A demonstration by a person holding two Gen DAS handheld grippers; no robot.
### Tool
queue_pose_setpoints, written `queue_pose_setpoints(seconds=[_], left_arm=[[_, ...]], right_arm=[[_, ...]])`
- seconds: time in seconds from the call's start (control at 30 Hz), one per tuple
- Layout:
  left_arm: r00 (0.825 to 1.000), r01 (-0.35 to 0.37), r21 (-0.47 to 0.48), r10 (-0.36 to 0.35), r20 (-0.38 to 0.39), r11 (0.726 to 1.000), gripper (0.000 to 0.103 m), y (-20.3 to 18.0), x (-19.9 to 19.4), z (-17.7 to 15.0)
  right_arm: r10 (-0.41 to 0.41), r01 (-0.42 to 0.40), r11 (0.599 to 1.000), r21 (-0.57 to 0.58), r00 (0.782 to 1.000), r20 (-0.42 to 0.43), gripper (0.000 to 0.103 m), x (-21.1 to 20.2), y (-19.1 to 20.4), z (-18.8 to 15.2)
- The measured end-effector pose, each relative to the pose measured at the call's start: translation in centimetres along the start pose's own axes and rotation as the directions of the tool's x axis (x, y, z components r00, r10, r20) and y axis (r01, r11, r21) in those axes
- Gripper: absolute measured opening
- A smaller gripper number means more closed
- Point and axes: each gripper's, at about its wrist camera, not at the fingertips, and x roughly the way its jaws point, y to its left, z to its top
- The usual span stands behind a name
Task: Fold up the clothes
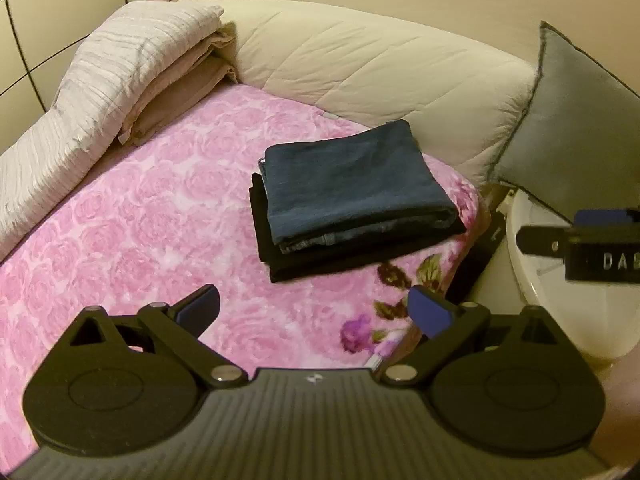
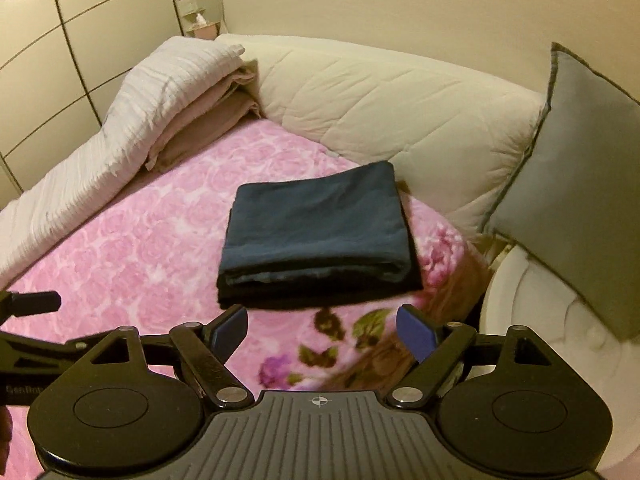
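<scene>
You have a pink floral blanket (image 1: 140,216) underfoot, a cream quilt (image 1: 380,68) bunched at twelve o'clock, a grey cushion (image 1: 576,120) at two, folded bedding (image 1: 120,76) at ten.

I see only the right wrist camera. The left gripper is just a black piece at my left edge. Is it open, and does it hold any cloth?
Observer: The left gripper is open and holds nothing. Its jaws stand wide apart, and only the pink blanket shows between them.
Operator: Thank you. On the left side of the folded stack, does the lower garment come out from under the top one?
Observer: Yes. The black garment sticks out past the left edge of the blue garment, so the two left edges are not in line.
</scene>
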Motion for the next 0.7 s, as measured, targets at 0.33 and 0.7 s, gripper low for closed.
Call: queue_pose_setpoints(seconds=[0.33, 0.7], left_arm=[[0.997, -0.040, -0.059, 0.036, -0.063, 0.997, 0.098, -2.1, 2.4, 0.9], [0.996, -0.047, -0.062, 0.043, -0.075, 0.997, 0.098, -3.8, 3.5, 1.4]], right_arm=[[0.044, -0.050, 0.995, -0.089, 0.996, -0.074, 0.085, 1.8, -1.6, 0.5], [0.063, -0.071, 0.994, -0.078, 0.993, -0.098, 0.085, 2.2, -3.2, 0.4]])
